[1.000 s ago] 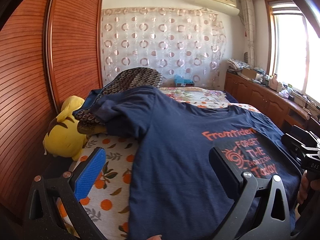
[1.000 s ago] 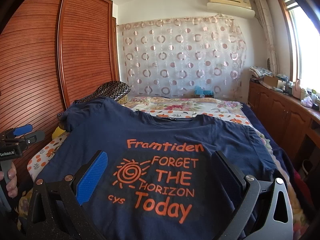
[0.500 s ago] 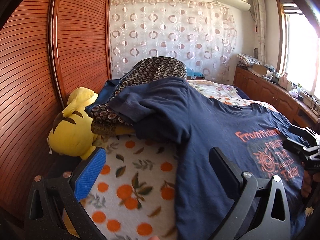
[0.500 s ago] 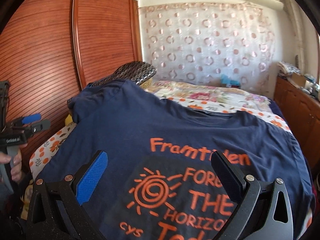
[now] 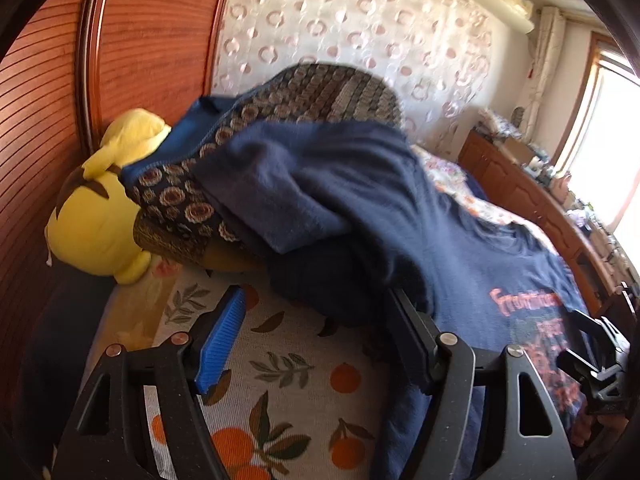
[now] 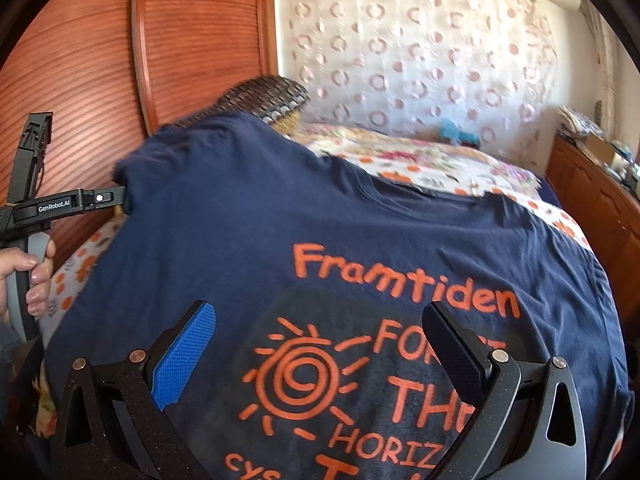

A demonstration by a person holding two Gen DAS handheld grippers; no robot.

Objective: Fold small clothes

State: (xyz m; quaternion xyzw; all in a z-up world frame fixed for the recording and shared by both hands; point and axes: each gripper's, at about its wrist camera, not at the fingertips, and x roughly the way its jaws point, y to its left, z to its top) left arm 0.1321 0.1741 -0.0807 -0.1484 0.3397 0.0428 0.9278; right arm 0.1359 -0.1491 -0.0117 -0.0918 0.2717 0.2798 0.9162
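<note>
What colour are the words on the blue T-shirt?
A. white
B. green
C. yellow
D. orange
D: the T-shirt is spread on the bed, and its letters and sun drawing are orange in the right wrist view.

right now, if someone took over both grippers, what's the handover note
Left gripper: jaws have just been closing, not yet pinching; the navy T-shirt edge lies by its black finger, near the sleeve.
Right gripper: open, above the orange print, holding nothing.
T-shirt lies print-up on the bed, its sleeve draped over a patterned pillow.
Done: spread out. Left: every fold.
</note>
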